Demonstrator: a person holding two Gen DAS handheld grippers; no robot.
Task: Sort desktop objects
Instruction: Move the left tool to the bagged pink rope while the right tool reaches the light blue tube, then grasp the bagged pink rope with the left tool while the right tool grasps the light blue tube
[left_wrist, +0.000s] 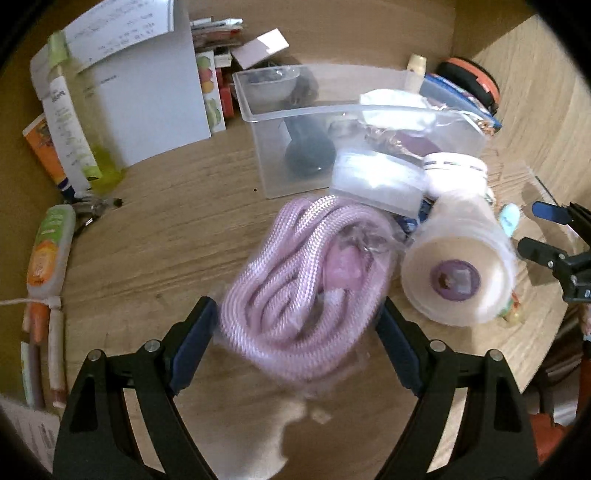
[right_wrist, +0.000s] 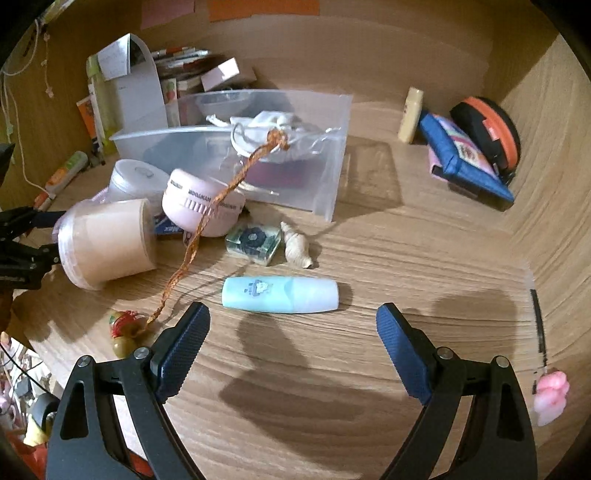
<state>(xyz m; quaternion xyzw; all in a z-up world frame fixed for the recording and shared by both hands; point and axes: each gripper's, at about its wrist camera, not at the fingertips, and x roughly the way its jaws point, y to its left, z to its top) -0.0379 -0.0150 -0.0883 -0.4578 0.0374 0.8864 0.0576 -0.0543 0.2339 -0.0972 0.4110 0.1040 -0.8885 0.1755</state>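
Light wood-grain desktop (right_wrist: 369, 258), matching wooden back panel (right_wrist: 332, 48) and side wall (right_wrist: 546, 140), hard shadows

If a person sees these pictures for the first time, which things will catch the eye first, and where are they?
Probably the coiled pink braided rope, lying on the wooden desk between the open jaws of the left gripper. Next, the pale blue and white capsule-shaped tube, lying on its side just ahead of the open right gripper. Behind both stands a clear plastic bin full of small items.

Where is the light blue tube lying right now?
In the right wrist view the light blue tube lies on its side on the wooden desk, just ahead of the open right gripper, with a seashell just behind it.
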